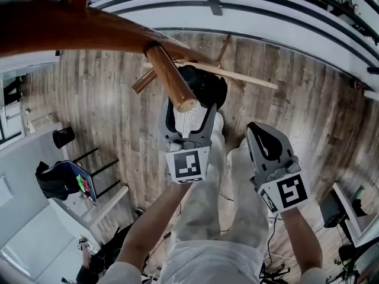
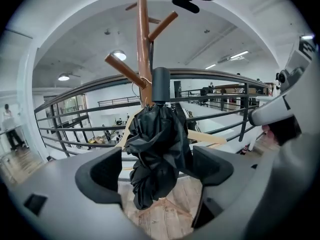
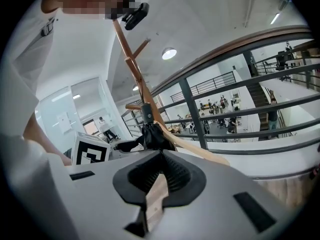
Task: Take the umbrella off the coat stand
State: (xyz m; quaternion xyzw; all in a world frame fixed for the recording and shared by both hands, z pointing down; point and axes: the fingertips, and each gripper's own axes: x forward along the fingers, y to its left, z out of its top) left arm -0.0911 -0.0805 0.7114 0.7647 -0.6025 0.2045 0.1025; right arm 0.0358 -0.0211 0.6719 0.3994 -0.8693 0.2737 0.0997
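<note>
Wood-plank floor [image 1: 89, 99] below; black railing [image 2: 210, 76] behind, overlooking an open hall. Umbrella [image 2: 157, 154] folded, hanging on stand [image 2: 143, 44], framed between spread jaws of left gripper [image 1: 189, 120], unpinched. Right gripper [image 3: 161, 156] pressed together, empty.

1. The umbrella [image 2: 157, 149] is black cloth, crumpled into soft folds with a faint sheen; its handle [image 2: 161, 84] looks like smooth matt black plastic
2. The coat stand [image 2: 143, 44] is reddish-brown wood, smooth and polished, glossy along its pegs
3. The floor [image 1: 106, 99] is grey-brown wood planking, matt, with a rough-looking grain
4. The railing [image 2: 215, 91] has dark, smooth bars that look like painted metal
5. The left gripper [image 1: 189, 114] and right gripper [image 3: 161, 159] have smooth matt grey plastic shells; the right one's pads [image 3: 176, 176] are black and ribbed
6. The trousers [image 1: 201, 218] are pale, creased cloth
</note>
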